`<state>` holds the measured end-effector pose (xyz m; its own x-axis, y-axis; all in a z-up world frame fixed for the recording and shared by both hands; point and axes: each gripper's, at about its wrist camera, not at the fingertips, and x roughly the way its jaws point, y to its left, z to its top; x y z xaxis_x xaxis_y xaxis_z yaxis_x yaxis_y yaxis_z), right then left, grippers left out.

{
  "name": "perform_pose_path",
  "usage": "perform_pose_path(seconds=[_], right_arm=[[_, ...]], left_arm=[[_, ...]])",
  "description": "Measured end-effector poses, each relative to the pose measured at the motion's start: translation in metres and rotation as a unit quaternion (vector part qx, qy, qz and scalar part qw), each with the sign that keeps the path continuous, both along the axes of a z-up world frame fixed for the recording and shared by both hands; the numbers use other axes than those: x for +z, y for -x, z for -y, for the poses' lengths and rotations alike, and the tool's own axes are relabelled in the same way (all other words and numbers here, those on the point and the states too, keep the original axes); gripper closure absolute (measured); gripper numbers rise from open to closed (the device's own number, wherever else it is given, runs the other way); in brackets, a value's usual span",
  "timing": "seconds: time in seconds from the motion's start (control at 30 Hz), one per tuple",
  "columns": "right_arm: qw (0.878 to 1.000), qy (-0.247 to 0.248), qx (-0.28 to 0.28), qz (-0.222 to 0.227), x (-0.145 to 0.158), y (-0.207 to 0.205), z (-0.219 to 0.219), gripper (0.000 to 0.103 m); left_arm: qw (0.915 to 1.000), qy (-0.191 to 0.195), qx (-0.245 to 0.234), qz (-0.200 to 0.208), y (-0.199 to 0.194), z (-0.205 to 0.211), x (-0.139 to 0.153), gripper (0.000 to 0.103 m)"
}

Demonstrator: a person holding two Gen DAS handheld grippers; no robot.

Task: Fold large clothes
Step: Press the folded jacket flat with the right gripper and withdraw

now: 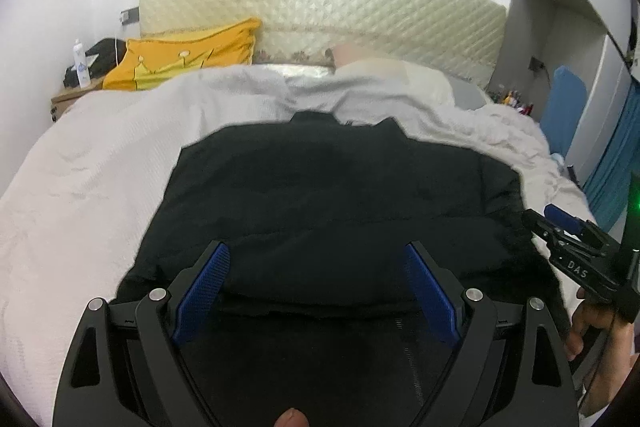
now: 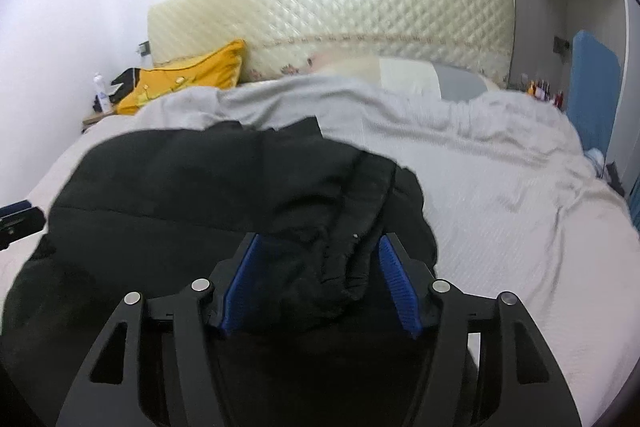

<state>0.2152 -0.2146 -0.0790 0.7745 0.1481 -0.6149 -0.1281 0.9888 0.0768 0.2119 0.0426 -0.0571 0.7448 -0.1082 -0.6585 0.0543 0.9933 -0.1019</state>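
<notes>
On the bed [image 1: 80, 167] the black jacket [image 1: 340, 195] lies spread flat, ready for folding. Left tool [image 1: 316, 291] hovers released above its near hem; right tool [image 2: 316, 287] straddles a bunched sleeve fold, pads apparently not pressing.

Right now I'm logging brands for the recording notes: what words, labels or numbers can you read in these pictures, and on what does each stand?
"DAS": white letters on the black body of the right gripper, seen in the left wrist view.
White bottle on the bedside stand: it has a blue label, too small to read.
Yellow pillow: a drawn pattern only, no readable words.
Nothing else is legible.
</notes>
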Motion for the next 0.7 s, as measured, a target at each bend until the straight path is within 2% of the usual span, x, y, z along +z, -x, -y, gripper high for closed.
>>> perform_pose_path(seconds=[0.13, 0.33, 0.5, 0.7], right_arm=[[0.999, -0.031, 0.004, 0.035, 0.052, 0.031, 0.003, 0.044], [0.996, -0.03, 0.02, 0.086, 0.129, 0.097, -0.005, 0.044], [0.995, -0.038, 0.023, 0.088, 0.157, 0.145, -0.005, 0.043], [0.997, -0.027, 0.035, 0.066, 0.156, 0.185, -0.003, 0.043]], left_arm=[[0.9997, 0.005, -0.008, 0.022, 0.027, 0.001, 0.035, 0.014], [0.9982, -0.001, -0.015, 0.058, 0.097, -0.006, 0.086, 0.014], [0.9983, 0.012, -0.012, 0.056, 0.147, -0.025, 0.106, 0.014], [0.9996, 0.024, 0.003, 0.013, 0.188, -0.056, 0.092, 0.014]])
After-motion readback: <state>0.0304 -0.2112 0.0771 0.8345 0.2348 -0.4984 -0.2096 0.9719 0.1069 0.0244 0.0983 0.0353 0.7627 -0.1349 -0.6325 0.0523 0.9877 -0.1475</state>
